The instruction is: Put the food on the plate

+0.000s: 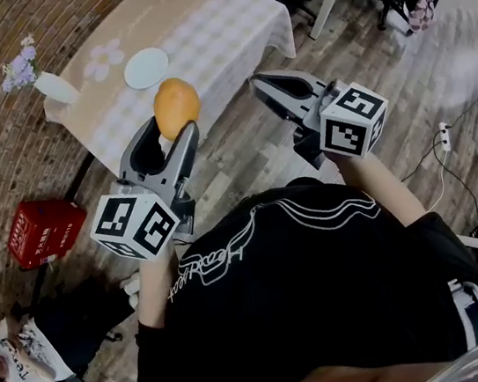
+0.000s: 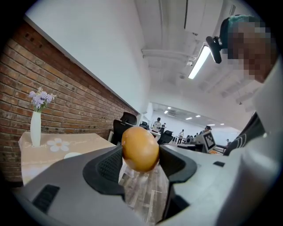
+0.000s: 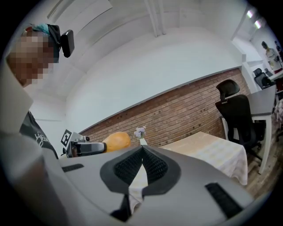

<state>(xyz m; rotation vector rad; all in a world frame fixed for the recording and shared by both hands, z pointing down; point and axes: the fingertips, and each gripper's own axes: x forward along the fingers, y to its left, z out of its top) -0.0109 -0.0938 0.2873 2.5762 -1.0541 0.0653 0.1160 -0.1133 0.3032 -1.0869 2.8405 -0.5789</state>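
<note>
My left gripper (image 1: 174, 140) has its jaws spread wide around the food (image 1: 176, 103), a round orange lump pinched between the pads. It is up in the air above the wooden floor (image 1: 242, 154). My right gripper (image 1: 260, 84), beside it on the right, has its jaws pressed together at the tips. On the floor at near left sits a red box (image 1: 42, 231); I cannot tell its contents. Farther on stands the counter (image 1: 215, 29) under a pale cloth. A white plate (image 1: 147, 68) lies on it, apart from the food, its whole face showing. At the counter's left corner a white vase (image 1: 54, 87) holds purple flowers (image 1: 20, 69).
</note>
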